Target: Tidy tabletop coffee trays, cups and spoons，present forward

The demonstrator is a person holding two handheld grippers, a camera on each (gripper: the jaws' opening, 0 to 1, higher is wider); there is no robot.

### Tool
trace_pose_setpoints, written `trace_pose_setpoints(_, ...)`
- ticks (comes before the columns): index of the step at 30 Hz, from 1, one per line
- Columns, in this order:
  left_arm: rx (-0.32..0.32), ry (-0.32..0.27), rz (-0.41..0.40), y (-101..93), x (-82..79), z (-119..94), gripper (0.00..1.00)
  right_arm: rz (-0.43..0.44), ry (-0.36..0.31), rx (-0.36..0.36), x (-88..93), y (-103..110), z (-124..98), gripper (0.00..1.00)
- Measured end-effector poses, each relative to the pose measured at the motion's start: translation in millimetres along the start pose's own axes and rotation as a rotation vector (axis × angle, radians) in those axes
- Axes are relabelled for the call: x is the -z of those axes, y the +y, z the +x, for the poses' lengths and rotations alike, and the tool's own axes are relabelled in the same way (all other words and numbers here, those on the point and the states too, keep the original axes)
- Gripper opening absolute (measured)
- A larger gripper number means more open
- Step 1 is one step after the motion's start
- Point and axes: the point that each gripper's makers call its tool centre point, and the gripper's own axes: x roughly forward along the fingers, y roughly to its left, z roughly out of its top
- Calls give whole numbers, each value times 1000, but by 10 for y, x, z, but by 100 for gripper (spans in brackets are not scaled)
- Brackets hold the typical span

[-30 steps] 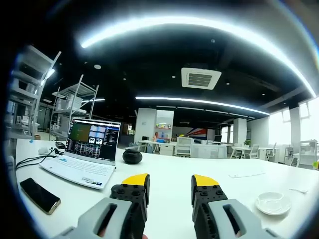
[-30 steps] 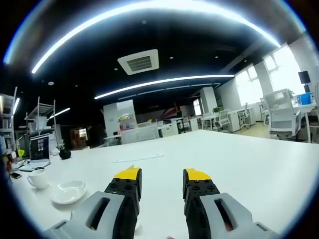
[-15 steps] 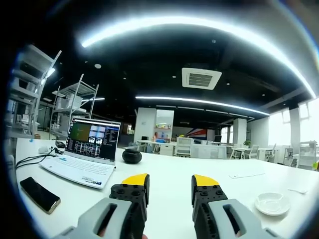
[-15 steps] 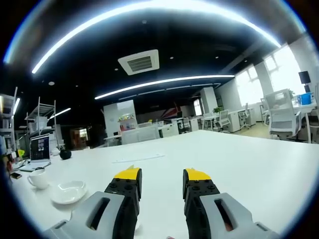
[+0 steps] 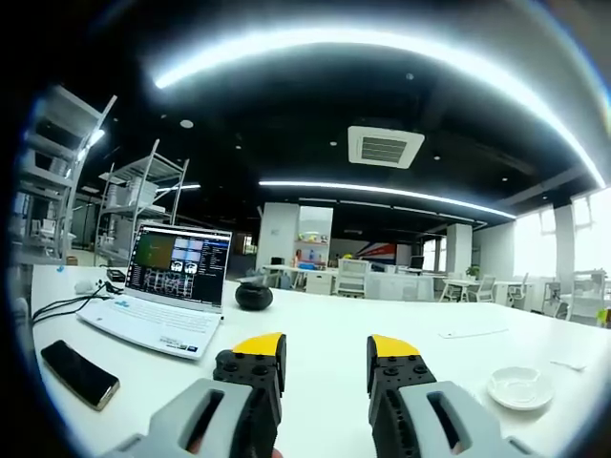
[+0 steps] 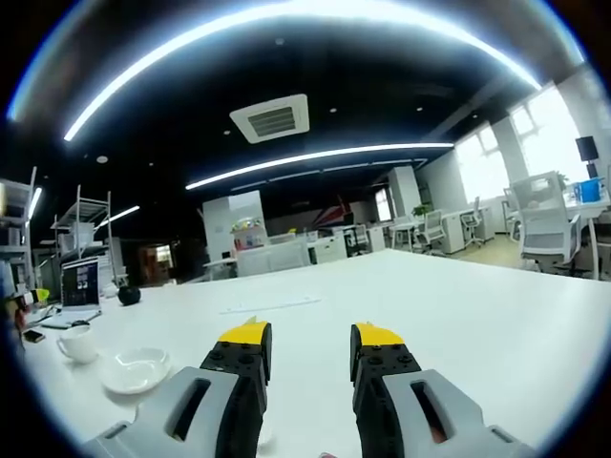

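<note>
- In the left gripper view, the left hand-held gripper [image 5: 326, 348] is seen low over the white tabletop [image 5: 325, 324], its yellow-tipped jaws spread apart with nothing between them.
- A white saucer [image 5: 519, 388] is seen on the tabletop to the right of that gripper, well apart from it.
- An open laptop [image 5: 170, 286], a dark phone [image 5: 79, 373] and a small black round object [image 5: 253, 297] are seen to the left.
- In the right gripper view, the right hand-held gripper [image 6: 308, 341] is likewise held apart and empty above the tabletop.
- A white saucer [image 6: 136, 369] lies to its left, with a white cup [image 6: 78, 343] just beside it, standing upright.
- No spoon can be made out with certainty.
</note>
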Motion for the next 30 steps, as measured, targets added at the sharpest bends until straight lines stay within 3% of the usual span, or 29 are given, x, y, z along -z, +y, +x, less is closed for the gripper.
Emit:
trace_pose_setpoints(13, 16, 39, 18, 4, -35, 1, 35, -42, 9, -38, -88, 102, 145, 33)
trace_pose_setpoints(20, 36, 102, 76, -4, 6, 37, 35, -37, -6, -117, -303, 329, 281, 34)
trace_pose_setpoints(30, 99, 170, 76, -3, -3, 93, 35, -21, -12, -236, -600, 691, 495, 34)
